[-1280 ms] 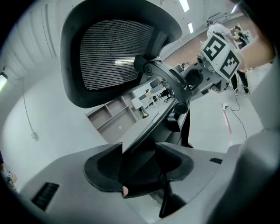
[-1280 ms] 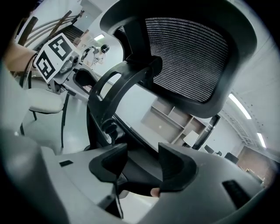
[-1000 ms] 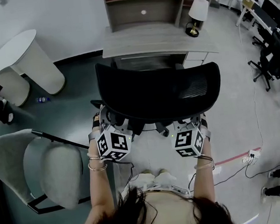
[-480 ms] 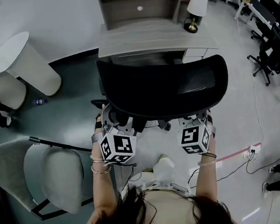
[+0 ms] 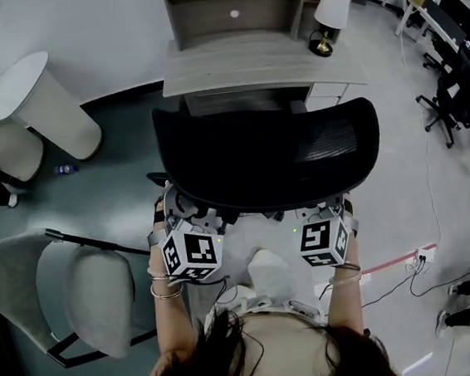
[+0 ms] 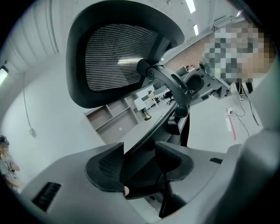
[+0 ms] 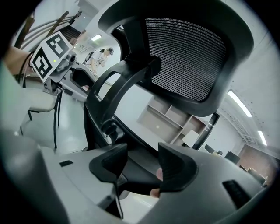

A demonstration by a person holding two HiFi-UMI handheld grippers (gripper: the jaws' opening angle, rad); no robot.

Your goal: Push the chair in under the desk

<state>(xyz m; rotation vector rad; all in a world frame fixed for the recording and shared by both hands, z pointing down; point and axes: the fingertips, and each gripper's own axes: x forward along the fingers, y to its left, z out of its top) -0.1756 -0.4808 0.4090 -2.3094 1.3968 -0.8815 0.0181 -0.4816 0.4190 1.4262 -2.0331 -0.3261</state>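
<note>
My left tongs (image 6: 139,164) and right tongs (image 7: 142,168) each clamp a dark part of the chair (image 5: 269,158) below its backrest. Ahead of them the backrest top lies just short of the desk (image 5: 259,63) edge. Bare floor lies right of the right tongs. Chair and tongs have shifted slightly left.

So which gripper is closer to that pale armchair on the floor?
Left. The left gripper holds the black chair on the side next to the pale armchair; the right gripper holds its far side, farther off.
</note>
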